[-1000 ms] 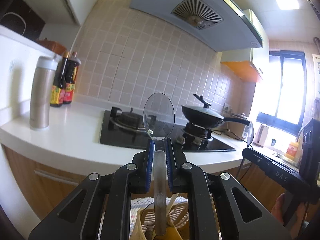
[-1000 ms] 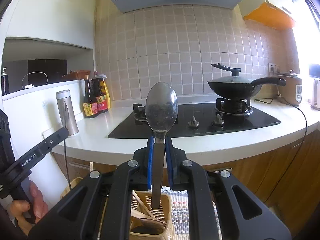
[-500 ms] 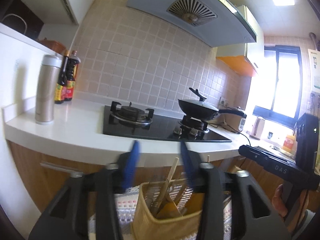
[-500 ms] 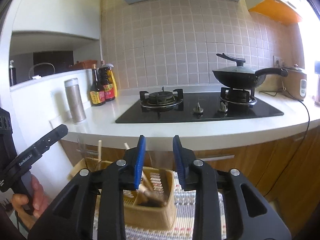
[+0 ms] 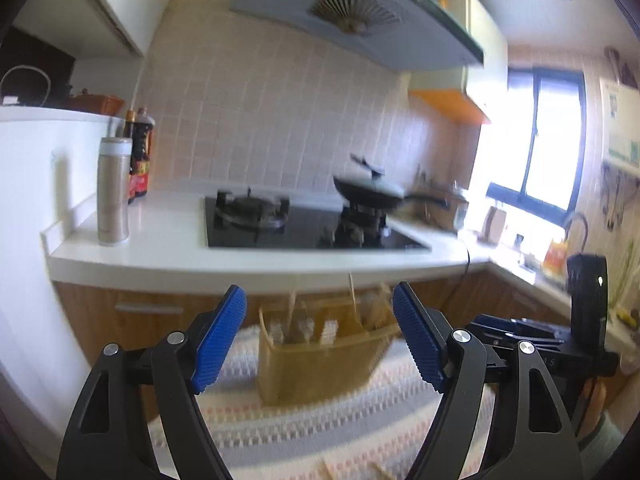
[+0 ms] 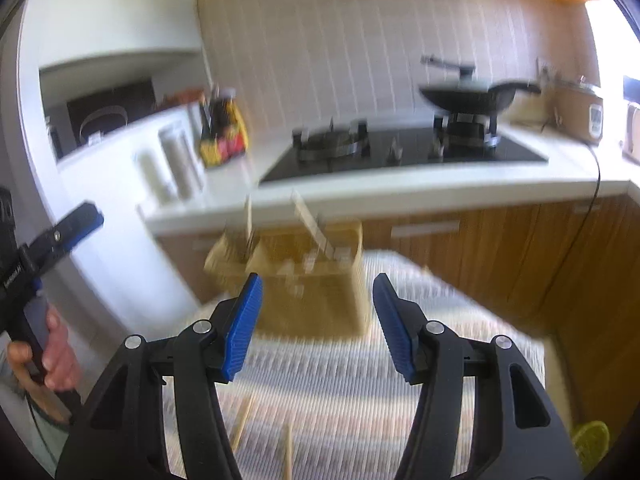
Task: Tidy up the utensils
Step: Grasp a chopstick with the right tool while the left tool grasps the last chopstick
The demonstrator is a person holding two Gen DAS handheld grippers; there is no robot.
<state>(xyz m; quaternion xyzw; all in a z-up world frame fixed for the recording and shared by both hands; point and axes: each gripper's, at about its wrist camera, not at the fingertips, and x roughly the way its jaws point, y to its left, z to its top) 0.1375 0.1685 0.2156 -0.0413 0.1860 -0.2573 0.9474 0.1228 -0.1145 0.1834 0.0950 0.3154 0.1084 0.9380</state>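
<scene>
We hold the left gripper (image 5: 319, 336) with its blue pads (image 5: 218, 338) spread wide and nothing between them; they have just been opening. Straight ahead through the gap sits the utensil holder (image 5: 320, 354), a tan, box-shaped caddy on a striped woven mat (image 5: 320, 428). Thin handles and sticks poke up from it, but motion blur keeps us from counting them; we make out perhaps three or four. To its right the other tool's black body shows. Our right gripper (image 6: 318, 328) also stands well apart and empty, its jaws likewise just opened. From this side the caddy appears split into compartments, though we cannot tell how many. Two loose chopsticks (image 6: 244, 426) lie on the mat below, near us. Behind, one white counter (image 6: 400, 188) carries one hob (image 6: 400, 152) with two burners and one lidded wok (image 6: 466, 96).
</scene>
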